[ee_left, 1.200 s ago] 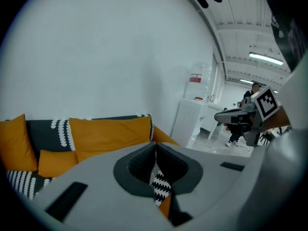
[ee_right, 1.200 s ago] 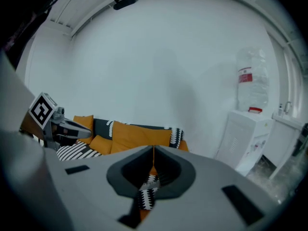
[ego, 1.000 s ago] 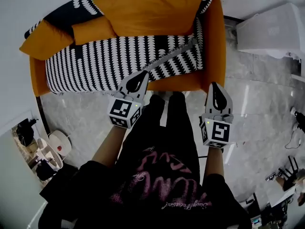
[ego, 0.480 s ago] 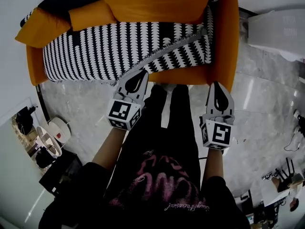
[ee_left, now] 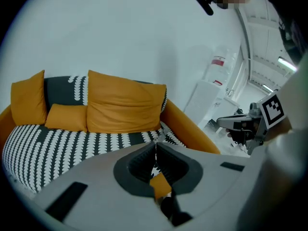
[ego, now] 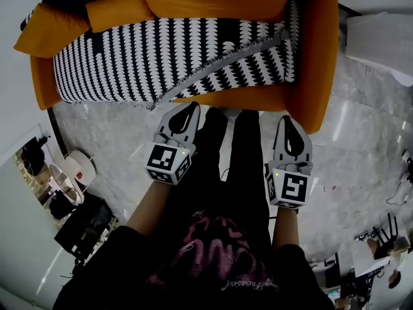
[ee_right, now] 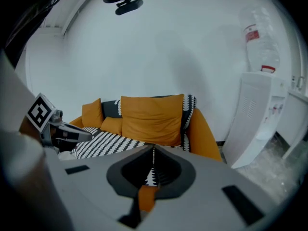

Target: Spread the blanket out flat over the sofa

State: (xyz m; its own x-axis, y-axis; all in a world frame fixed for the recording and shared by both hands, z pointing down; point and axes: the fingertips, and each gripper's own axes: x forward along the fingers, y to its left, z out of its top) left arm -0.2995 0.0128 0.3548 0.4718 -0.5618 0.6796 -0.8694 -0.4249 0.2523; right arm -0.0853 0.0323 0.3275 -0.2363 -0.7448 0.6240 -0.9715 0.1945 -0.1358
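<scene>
Cushions (ego: 50,34) in orange lean at the left end of the sofa (ego: 316,70). Next to them we see the blanket (ego: 129,63), black with white marks. It lies on the seat, and its long side runs from left to right across the sofa. On the left it hangs over the front. A fringed edge (ego: 219,70) cuts slantwise over it, from the front near the middle up to the back on the right. So we think a part is folded over and not flat yet.

Below that edge is our left gripper (ego: 188,110). Its jaws are pressed together and hold nothing. It points at the low end of the fringed edge and is just beside it, so this gripper is the nearer one. We think it should open and take that end.

Further right is our right gripper (ego: 287,124). Its jaws are together too, with nothing in them. It points at the bare orange front of the sofa. The blanket lies ahead of it and a bit to the left.
</scene>
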